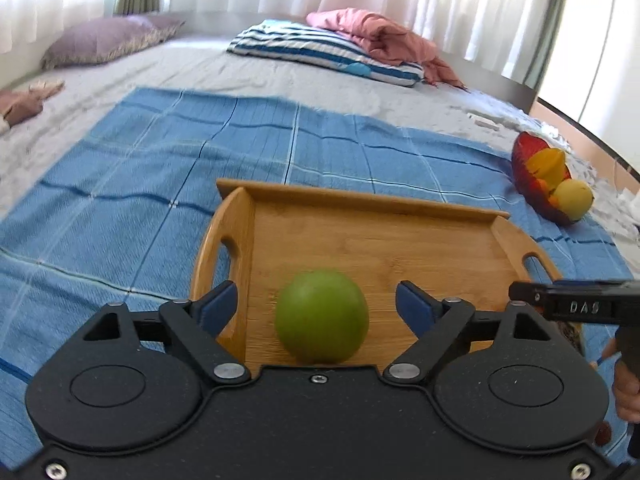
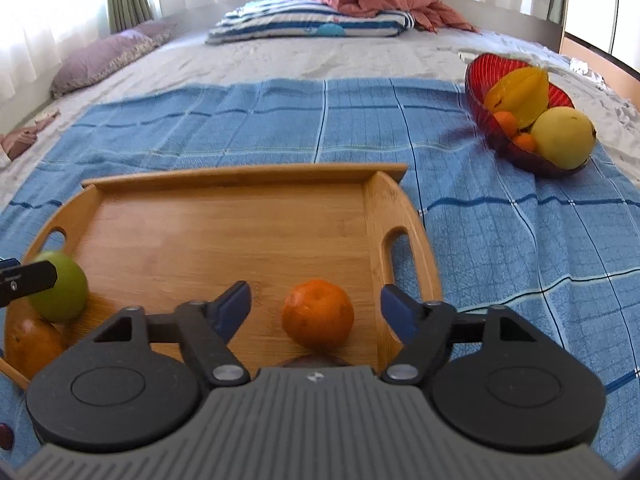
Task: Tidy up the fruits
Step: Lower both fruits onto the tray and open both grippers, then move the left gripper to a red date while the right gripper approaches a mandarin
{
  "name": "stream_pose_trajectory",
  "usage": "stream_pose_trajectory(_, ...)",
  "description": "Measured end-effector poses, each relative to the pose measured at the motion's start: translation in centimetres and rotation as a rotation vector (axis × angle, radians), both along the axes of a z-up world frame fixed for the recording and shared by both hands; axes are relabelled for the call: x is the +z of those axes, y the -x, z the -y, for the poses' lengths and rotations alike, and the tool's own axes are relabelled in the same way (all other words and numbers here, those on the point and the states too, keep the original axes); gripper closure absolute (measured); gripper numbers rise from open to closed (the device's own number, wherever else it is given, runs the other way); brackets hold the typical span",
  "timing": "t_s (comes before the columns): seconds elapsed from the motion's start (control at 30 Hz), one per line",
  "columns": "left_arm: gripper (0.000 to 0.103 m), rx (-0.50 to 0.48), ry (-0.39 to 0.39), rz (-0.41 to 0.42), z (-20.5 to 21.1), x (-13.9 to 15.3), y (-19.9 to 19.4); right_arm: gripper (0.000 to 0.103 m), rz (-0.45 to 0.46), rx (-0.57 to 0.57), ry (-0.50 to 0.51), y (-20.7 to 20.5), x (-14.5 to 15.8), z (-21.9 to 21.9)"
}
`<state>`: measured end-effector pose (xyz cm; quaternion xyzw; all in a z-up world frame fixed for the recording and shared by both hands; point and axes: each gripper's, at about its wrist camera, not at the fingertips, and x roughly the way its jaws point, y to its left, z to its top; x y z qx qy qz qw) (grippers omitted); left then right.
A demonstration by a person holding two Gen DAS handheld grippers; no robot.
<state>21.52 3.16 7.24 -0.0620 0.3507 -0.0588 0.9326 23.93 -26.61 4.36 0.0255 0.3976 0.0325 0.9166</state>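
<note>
Left gripper (image 1: 316,306) spread wide around green apple (image 1: 321,317), pads clear of fruit, apple resting at near left of wooden tray (image 1: 360,194). Right gripper (image 2: 316,308) likewise wide, straddling orange (image 2: 318,313) without contact, orange seated near tray's right handle. Red bowl (image 2: 478,76) noted far right on blue cloth (image 2: 500,232), well apart from tray, holding starfruit (image 2: 520,94) and yellow fruit (image 2: 564,136).
</note>
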Motion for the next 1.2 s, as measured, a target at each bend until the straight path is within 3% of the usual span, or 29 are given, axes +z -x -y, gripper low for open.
stream_pose_trajectory(0.53, 0.002, -0.066, -0.002, 0.138, -0.6, 1.8, 8.5, 0.007, 0.212, 0.04, -0.008, 7.2, 2.0, 0.4)
stream_pose_trajectory(0.97, 0.0, -0.074, -0.013, 0.192, -1.5, -0.2, 16.2, 0.0, 0.358, 0.066, -0.048, 15.2, 0.0, 0.5)
stream_pose_trajectory(1.2, 0.0, -0.049, -0.027, 0.19, -1.8, -1.7, 18.7, 0.0, 0.445, 0.084, 0.053, 19.2, -1.8, -1.3)
